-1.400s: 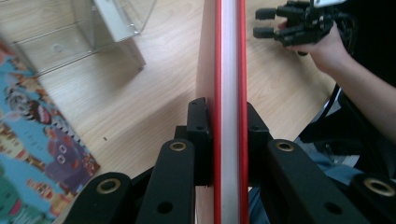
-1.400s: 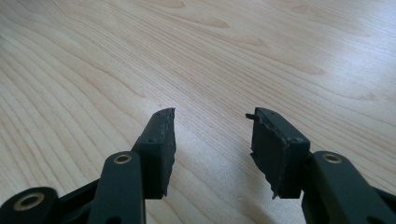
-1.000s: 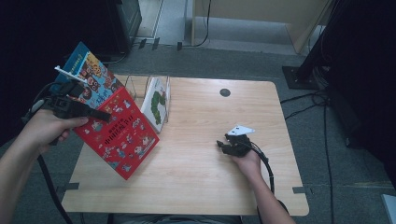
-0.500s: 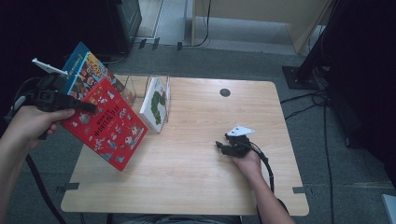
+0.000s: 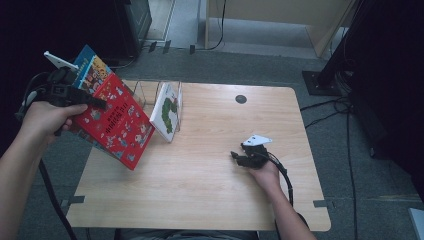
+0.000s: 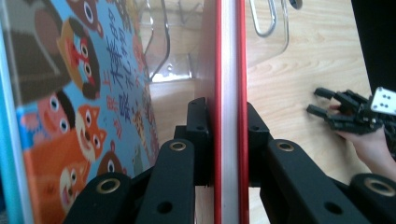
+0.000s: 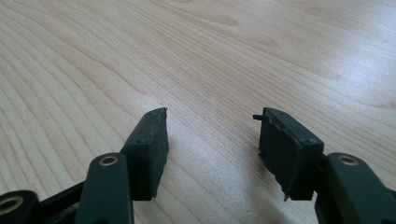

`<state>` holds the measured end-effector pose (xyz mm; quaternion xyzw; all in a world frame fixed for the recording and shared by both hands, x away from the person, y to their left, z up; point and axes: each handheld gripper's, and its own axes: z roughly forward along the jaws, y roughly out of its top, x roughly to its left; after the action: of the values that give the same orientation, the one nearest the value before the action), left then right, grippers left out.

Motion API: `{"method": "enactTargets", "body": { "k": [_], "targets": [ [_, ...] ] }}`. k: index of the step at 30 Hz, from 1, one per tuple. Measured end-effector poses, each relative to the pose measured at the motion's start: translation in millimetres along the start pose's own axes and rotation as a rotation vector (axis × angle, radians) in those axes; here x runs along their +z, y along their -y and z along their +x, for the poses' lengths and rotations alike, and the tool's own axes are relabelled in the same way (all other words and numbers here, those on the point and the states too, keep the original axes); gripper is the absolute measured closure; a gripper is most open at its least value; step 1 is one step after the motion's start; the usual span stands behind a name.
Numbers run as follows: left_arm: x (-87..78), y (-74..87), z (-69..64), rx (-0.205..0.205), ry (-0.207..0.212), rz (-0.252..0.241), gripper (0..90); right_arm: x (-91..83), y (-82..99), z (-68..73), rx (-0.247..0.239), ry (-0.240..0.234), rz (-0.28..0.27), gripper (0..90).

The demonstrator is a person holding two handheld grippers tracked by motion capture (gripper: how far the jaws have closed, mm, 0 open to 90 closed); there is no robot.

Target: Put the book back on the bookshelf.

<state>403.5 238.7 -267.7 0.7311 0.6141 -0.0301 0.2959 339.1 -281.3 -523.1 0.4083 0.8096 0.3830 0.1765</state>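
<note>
Left gripper [image 6: 219, 140] is pinching the red book [image 5: 116, 120] by 1 edge, spine clamped between its jaws, blue book [image 6: 79, 107] loose beside them. It could swing or slip out. Right gripper [image 7: 212, 140] sits spread and empty on the table [image 7: 224, 56].

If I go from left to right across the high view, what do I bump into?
Left tongs → red picture book → clear wire book rack → caterpillar book → right tongs

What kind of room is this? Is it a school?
More likely a lab or workshop: a bare wooden table on grey floor, cables trailing around it, dark equipment stands behind, and hand-held grippers handling a red book.
</note>
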Motion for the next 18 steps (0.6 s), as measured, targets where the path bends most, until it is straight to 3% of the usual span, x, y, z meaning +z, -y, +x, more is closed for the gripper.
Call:
{"method": "enactTargets", "body": {
  "k": [12, 18],
  "targets": [
    [15.3, -19.9, -0.1, -0.033, -0.051, -0.02, 79.3, 1.0, -0.8, 0.0, -0.001, -0.002, 0.0, 42.2],
    [32.3, -29.0, 0.4, -0.056, -0.042, -0.032, 79.4, 1.5, -1.4, 0.3, 0.001, 0.001, 0.001, 42.1]
  ]
}}
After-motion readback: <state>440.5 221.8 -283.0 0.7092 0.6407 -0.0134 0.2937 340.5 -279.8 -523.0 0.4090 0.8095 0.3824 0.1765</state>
